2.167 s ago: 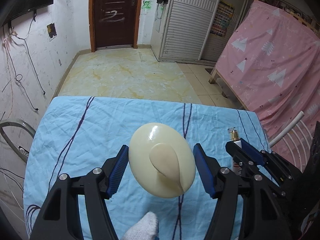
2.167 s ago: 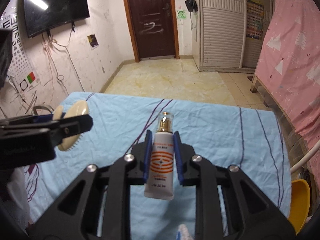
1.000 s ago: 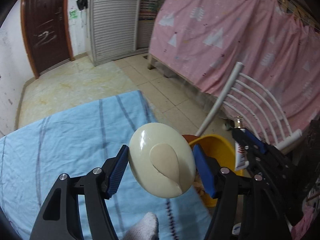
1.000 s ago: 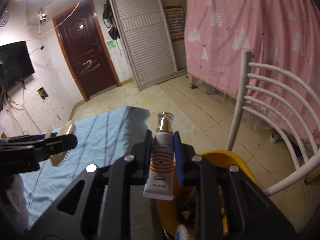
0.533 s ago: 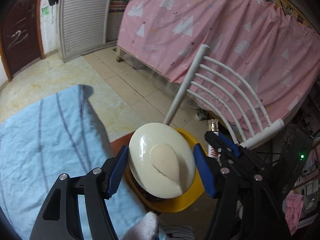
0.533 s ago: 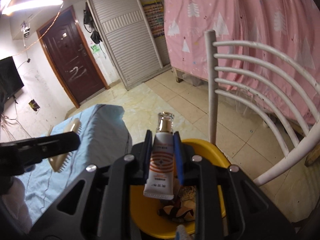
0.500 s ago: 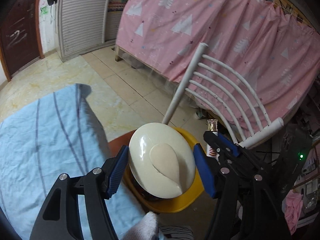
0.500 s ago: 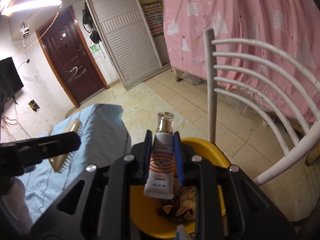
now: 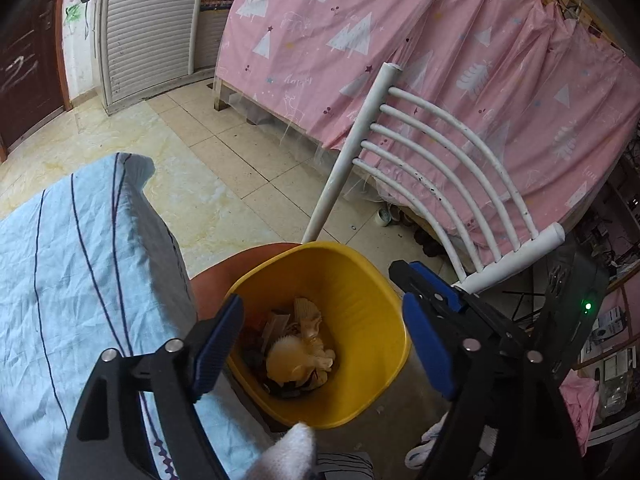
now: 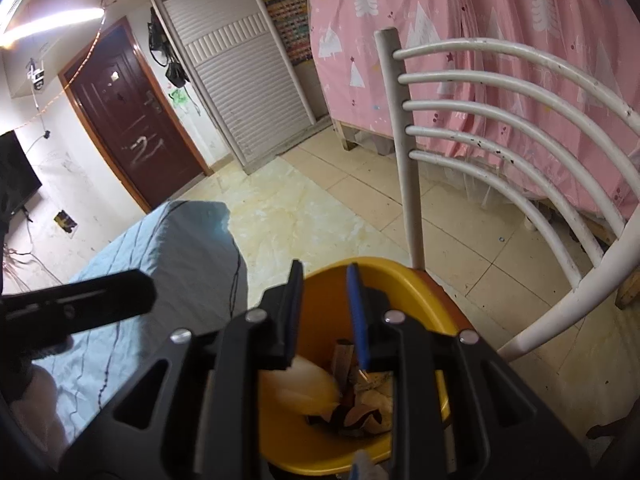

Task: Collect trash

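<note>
Brush (image 9: 296,360) dropped into yellow bin (image 9: 360,280).

A ceiling strip light (image 10: 48,24) flares white at the upper left of the right wrist view, washing the nearby wall (image 10: 72,184). Even indoor light fills both pictures, with soft shadows under the blue cloth's (image 9: 80,260) hanging edge. Fisheye bending curves the chair rails (image 10: 500,92) and blackens the corners. A pale object in the yellow bin (image 10: 420,280) is smeared by blur.

Cream brush (image 9: 294,360) lies among scraps inside the yellow bin (image 9: 372,308).
</note>
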